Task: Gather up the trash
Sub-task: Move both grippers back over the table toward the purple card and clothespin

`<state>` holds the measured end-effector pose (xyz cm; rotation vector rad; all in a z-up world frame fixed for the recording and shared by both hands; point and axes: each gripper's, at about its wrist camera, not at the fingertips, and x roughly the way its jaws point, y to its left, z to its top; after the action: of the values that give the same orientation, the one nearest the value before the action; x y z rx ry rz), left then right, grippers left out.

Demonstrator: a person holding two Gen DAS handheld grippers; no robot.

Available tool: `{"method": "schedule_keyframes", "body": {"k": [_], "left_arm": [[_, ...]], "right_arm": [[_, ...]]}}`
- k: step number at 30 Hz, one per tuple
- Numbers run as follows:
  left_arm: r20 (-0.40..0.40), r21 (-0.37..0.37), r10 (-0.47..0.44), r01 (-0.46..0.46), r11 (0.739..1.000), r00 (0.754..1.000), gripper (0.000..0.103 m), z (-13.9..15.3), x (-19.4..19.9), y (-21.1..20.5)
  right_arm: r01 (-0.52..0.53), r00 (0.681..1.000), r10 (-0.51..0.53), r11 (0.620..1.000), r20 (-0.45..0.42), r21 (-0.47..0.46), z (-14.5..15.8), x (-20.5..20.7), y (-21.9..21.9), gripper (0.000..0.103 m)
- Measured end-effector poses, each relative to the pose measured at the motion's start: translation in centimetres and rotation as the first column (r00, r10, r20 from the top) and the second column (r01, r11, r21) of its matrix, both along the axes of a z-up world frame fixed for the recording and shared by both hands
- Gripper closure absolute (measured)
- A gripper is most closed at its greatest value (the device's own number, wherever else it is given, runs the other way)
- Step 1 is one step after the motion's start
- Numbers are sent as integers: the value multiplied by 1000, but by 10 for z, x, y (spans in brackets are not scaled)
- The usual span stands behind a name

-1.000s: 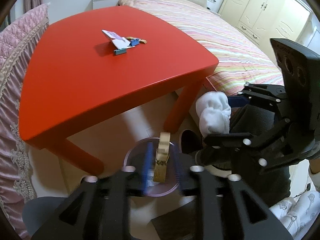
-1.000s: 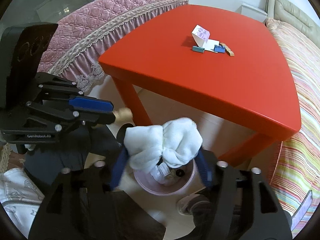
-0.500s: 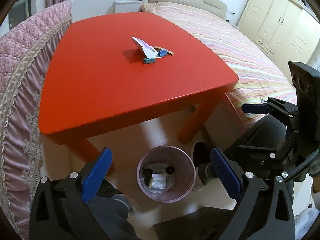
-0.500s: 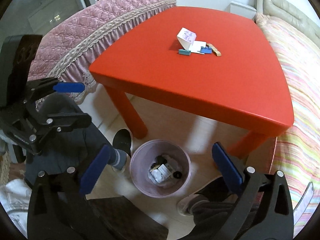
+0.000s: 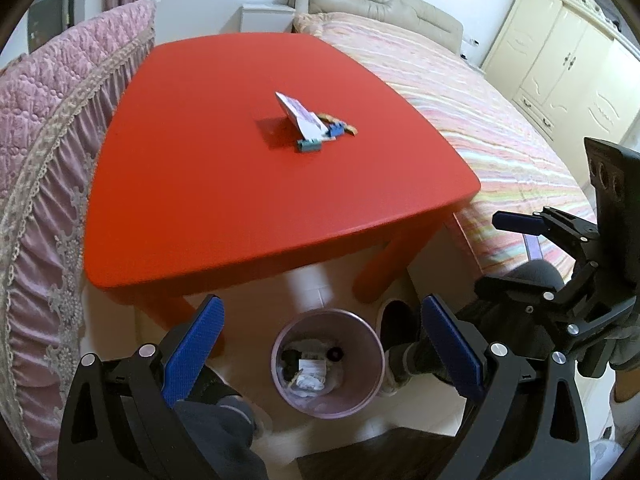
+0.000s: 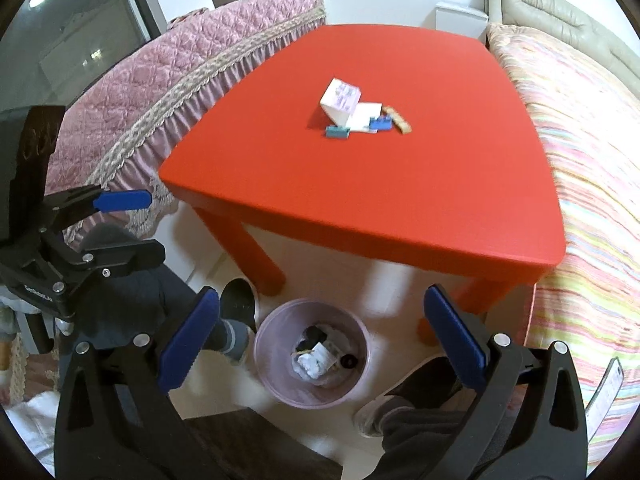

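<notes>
Red table (image 5: pixel 248 184) fills the middle of the left view. The remaining trash sits in one cluster above centre.

Pink bin (image 5: pixel 327 364) on the floor, lower centre of both views, already holds scraps.

Your left gripper (image 5: pixel 320 354) and right gripper (image 6: pixel 322 342) both hang over the bin, fingers wide apart, nothing between them.

White paper box (image 6: pixel 341 101): largest piece, tipped up on an edge. Looks light and crushable. Take it across its flat faces with a gentle squeeze.

Blue clips (image 6: pixel 338 132), beside the box: small, stiff, probably slick. Pinch across the short width so they don't skid.

Tan strip (image 6: pixel 398 119), right of the cluster: thin and lying flat. It's probably the hardest to lift, so come at it from an end.
</notes>
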<state>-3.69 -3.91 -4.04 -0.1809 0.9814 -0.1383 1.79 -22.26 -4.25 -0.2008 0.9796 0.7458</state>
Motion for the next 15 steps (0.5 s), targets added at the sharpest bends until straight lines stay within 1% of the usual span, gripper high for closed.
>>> {"method": "schedule_keyframes", "body": {"k": [3, 10, 12, 15], "left_arm": [[7, -8, 15, -15, 1000, 1000, 8, 7, 11, 5], [34, 11, 36, -36, 999, 999, 8, 29, 52, 15], [32, 12, 44, -45, 999, 999, 8, 34, 68, 18], [14, -10, 59, -58, 998, 998, 8, 38, 92, 26]], "right_arm": [[6, 1000, -6, 1000, 19, 0, 11, 13, 2, 3], [22, 999, -22, 1000, 45, -5, 31, 57, 8, 3], [25, 998, -24, 1000, 52, -19, 34, 70, 11, 3], [33, 998, -32, 999, 48, -22, 38, 95, 16, 3]]}}
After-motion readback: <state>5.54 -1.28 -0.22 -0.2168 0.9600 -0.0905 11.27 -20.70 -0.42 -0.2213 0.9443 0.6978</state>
